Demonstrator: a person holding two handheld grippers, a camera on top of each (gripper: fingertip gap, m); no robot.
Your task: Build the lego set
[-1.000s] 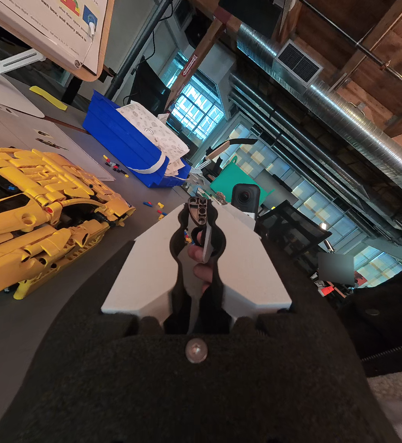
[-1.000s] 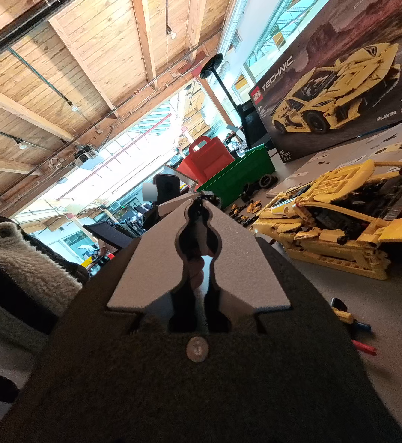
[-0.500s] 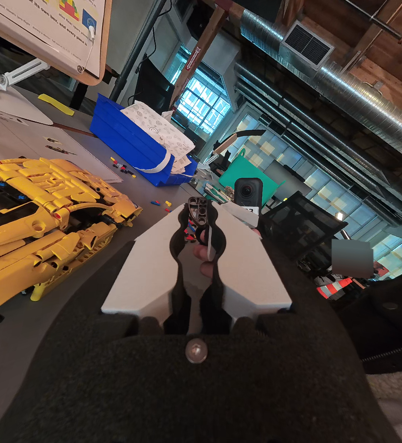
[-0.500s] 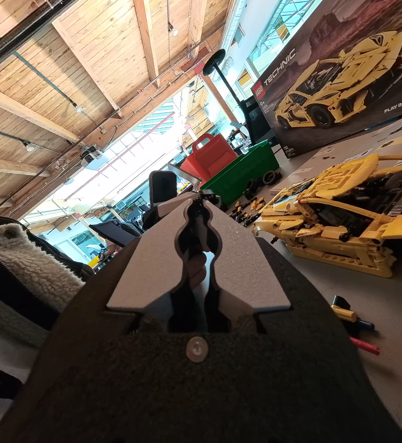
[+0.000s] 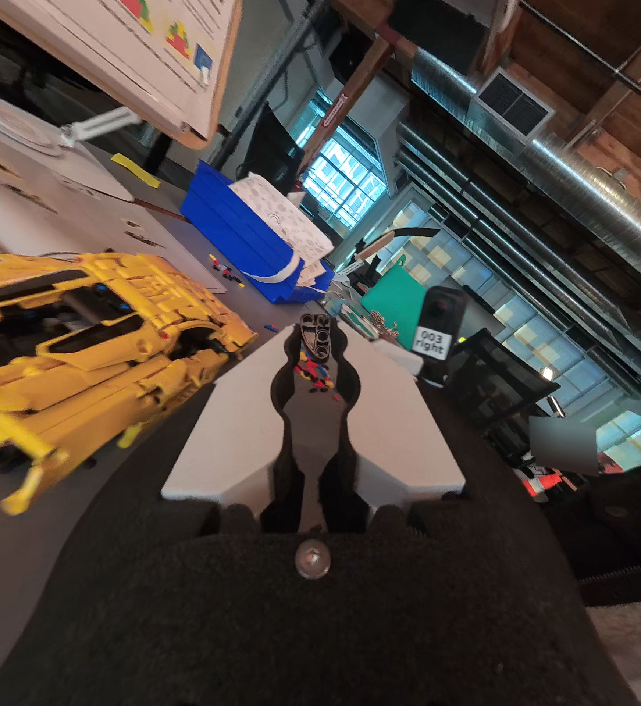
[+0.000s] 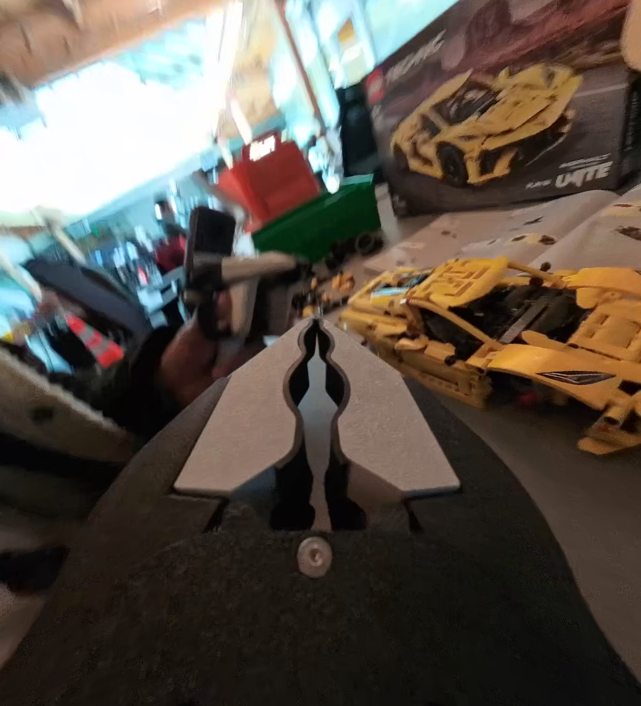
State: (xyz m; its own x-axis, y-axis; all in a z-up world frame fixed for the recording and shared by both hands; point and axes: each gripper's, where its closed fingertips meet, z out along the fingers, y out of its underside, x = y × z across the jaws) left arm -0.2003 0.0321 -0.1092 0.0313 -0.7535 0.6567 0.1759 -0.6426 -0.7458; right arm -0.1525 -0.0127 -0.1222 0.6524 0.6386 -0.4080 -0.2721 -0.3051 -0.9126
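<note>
My left gripper is shut on a small black lego piece with round holes, held above the grey table. The half-built yellow lego car lies to its left. It also shows in the right wrist view, to the right of my right gripper. The right gripper's jaws are shut, and I see nothing between them. The right wrist view is blurred. The left gripper shows there at the left, in a hand. The right gripper's camera shows in the left wrist view, to the right.
A blue bin with paper and open instruction sheets lie behind the car. Small loose pieces lie on the table ahead. The set's box, a green bin and a red bag stand at the back. One gripper's finger ends stand about 7 cm off the other's.
The two grippers were tip to tip and have moved apart. The right gripper swung away towards the car. The fingers seen behind both jaws are gone. The left still holds the black piece.
</note>
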